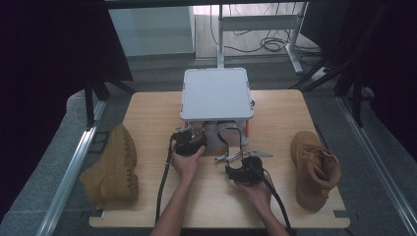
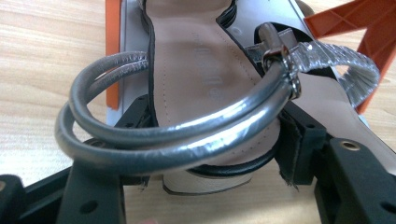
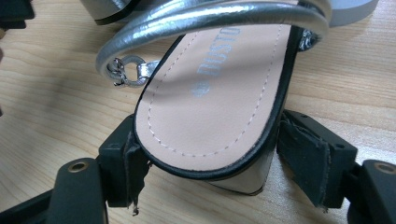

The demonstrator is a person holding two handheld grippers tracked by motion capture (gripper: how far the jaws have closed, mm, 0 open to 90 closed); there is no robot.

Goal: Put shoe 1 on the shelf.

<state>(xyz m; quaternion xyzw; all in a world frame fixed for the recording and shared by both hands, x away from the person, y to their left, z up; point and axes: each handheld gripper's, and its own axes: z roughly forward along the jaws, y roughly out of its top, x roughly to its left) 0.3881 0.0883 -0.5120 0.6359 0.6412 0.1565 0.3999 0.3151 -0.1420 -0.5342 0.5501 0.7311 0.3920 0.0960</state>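
Two silver-strapped sandals with beige insoles lie at the table's middle, in front of a grey stand [image 1: 216, 93]. In the left gripper view, one sandal [image 2: 201, 70] has its heel end between my left gripper [image 2: 215, 126]'s jaws, with both pads against the sole's edges. Its doubled silver ankle strap [image 2: 154, 135] arches over the jaws. My left gripper [image 1: 189, 141] is at the stand's front. The other sandal [image 3: 219, 93] sits heel-first in my right gripper [image 3: 205, 154], pads pressed to its sides. My right gripper [image 1: 241, 164] is nearer the person.
A tan boot [image 1: 115, 167] lies on its side at the table's left edge. Its mate [image 1: 314, 169] stands at the right. Orange stand parts [image 2: 355, 18] flank the left sandal. The wooden table [image 1: 152, 108] has bare room on both sides of the stand.
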